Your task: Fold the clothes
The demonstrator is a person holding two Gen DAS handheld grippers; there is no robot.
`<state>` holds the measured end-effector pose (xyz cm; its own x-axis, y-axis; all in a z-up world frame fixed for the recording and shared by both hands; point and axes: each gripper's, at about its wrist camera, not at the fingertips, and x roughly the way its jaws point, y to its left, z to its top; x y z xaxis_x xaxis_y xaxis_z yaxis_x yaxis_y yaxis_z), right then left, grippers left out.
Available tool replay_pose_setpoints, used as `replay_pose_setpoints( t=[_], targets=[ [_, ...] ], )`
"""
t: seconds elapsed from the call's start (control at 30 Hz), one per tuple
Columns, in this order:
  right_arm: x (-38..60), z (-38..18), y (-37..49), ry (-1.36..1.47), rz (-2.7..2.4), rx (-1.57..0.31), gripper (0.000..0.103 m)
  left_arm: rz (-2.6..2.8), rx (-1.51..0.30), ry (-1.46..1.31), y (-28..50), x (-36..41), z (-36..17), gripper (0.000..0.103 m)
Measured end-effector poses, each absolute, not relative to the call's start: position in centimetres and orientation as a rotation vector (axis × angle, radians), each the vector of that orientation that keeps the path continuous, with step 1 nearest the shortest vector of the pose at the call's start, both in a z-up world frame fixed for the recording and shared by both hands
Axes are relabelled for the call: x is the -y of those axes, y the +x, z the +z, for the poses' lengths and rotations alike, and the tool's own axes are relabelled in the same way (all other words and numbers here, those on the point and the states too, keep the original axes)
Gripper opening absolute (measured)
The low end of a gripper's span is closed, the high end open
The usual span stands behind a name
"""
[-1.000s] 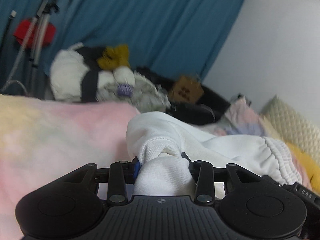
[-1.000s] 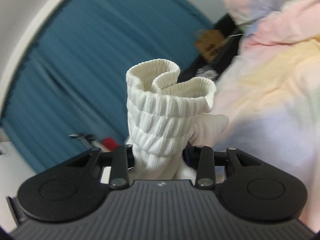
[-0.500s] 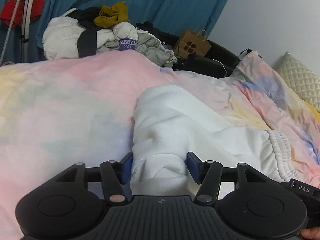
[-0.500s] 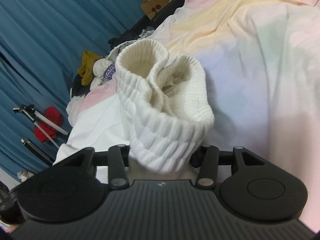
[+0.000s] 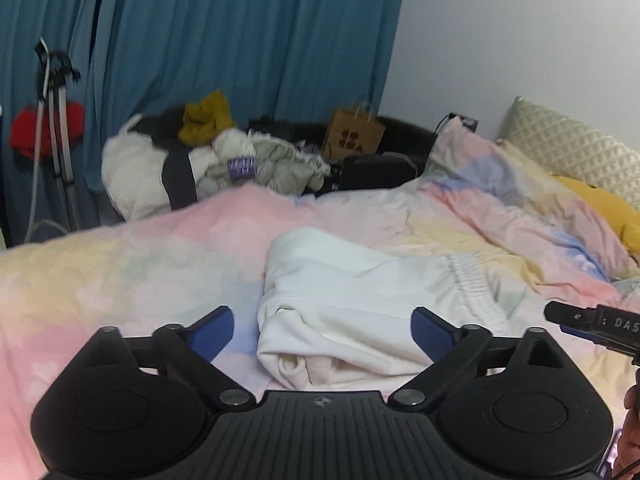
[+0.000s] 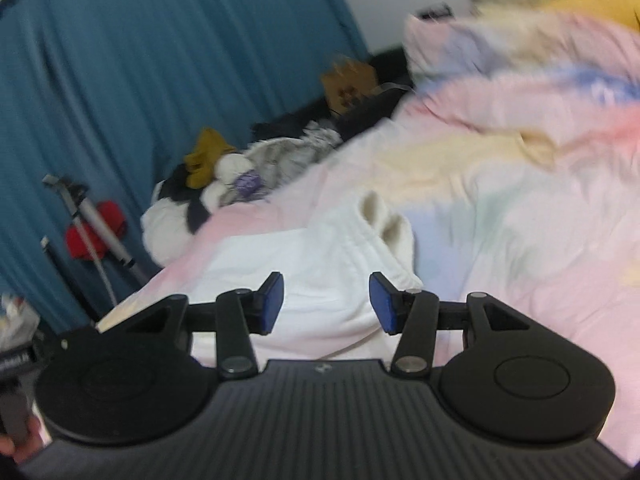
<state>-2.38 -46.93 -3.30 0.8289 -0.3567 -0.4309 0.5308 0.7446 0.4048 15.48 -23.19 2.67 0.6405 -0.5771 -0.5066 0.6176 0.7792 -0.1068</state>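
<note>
Now white garment (image 5: 360, 300) on bed, beyond opening left gripper (image 5: 322, 330); nothing gripped.

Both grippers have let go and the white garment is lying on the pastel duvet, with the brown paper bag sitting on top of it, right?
Not quite. The left gripper and right gripper stand open, and the white garment lies on the pastel duvet. But the brown paper bag stands far behind it, beyond the bed's edge, as the left wrist view shows.

Only "DAS" is readable, on the right tool (image 5: 596, 326).
</note>
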Motion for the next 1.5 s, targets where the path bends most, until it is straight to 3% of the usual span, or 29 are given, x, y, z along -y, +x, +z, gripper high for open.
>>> replay_pose_setpoints(
  t=[0.17, 0.2, 0.27, 0.37, 0.87, 1.5],
  targets=[
    [42.8, -0.9, -5.0, 0.422, -0.449, -0.325, 0.055, -0.691, -0.453, 0.088, 8.9, 19.2, 5.4, 0.103],
    [42.1, -0.7, -5.4, 0.401, -0.441, -0.317, 0.062, -0.678, -0.435, 0.085, 7.7, 18.4, 5.7, 0.103],
    [40.9, -0.5, -6.3, 0.366, -0.431, -0.305, 0.066, -0.664, -0.42, 0.089, 5.6, 16.7, 6.0, 0.103],
    [39.4, -0.5, -7.2, 0.333, -0.422, -0.298, 0.086, -0.63, -0.422, 0.103, 3.2, 14.7, 5.8, 0.103],
    [34.7, -3.9, -6.1, 0.208, -0.447, -0.283, 0.088, -0.516, -0.425, 0.094, 0.1, 10.1, 1.7, 0.103],
    [33.6, -4.9, -4.8, 0.15, -0.46, -0.337, 0.088, -0.47, -0.429, 0.077, 0.8, 9.4, 2.1, 0.103]
  ],
)
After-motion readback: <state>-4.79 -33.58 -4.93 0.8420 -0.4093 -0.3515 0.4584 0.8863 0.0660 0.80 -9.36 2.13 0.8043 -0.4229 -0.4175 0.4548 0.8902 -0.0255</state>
